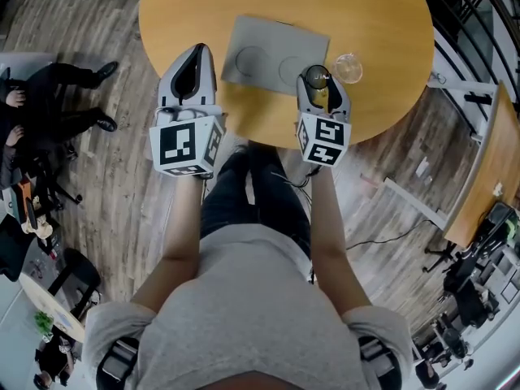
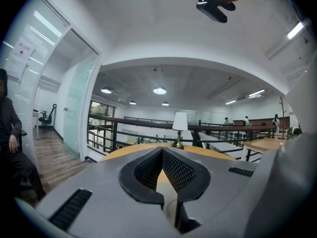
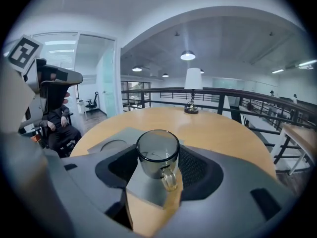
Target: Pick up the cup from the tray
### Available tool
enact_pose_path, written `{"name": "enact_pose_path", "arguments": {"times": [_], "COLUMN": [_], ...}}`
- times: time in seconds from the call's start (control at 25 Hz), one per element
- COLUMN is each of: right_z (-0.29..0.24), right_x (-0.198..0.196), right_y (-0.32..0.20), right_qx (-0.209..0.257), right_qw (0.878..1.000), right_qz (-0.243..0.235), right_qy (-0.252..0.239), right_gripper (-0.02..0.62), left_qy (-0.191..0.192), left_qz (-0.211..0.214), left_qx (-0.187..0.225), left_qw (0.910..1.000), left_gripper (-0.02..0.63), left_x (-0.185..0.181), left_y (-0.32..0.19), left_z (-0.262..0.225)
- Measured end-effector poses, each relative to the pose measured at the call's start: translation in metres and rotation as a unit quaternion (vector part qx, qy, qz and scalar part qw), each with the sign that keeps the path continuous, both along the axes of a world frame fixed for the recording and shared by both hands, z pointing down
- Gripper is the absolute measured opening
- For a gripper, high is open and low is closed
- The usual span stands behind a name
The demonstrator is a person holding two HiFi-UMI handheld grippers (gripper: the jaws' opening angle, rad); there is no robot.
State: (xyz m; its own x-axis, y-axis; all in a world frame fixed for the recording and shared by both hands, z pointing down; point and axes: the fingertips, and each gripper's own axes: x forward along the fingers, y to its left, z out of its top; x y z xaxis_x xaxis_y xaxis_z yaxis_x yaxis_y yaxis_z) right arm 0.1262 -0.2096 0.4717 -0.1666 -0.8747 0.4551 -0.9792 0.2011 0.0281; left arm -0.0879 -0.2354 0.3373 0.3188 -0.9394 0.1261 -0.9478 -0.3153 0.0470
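A clear glass cup [image 1: 316, 77] [image 3: 157, 155] with its handle turned toward the camera sits between the jaws of my right gripper [image 1: 319, 80] [image 3: 158, 158], which is shut on it. The cup hangs over the right corner of the grey tray [image 1: 268, 51] [image 3: 116, 140], which shows two round recesses with nothing in them. My left gripper [image 1: 197, 53] [image 2: 162, 150] is left of the tray, over the round wooden table [image 1: 382, 23]. Its fingertips meet with nothing between them.
A second clear glass cup [image 1: 348, 67] stands on the table just right of the tray. A small lamp [image 3: 192, 90] [image 2: 179, 128] stands at the table's far side. A seated person [image 1: 49, 96] is off to the left, and a railing runs behind the table.
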Motion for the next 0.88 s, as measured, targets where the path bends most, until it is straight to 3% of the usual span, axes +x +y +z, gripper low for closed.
{"name": "enact_pose_path", "arguments": {"times": [0.48, 0.88], "right_z": [0.022, 0.063], "right_x": [0.084, 0.103], "right_y": [0.036, 0.041], "right_qx": [-0.024, -0.061], "right_qw": [0.995, 0.994], "right_qz": [0.097, 0.091], "right_qy": [-0.002, 0.013], "right_gripper": [0.261, 0.261], "left_qy": [-0.001, -0.012], "left_qz": [0.056, 0.064], "left_qx": [-0.005, -0.010], "left_qw": [0.9984, 0.9978], "left_gripper": [0.006, 0.006], "left_x": [0.054, 0.075], "left_y": [0.004, 0.005], "left_z": [0.004, 0.011]}}
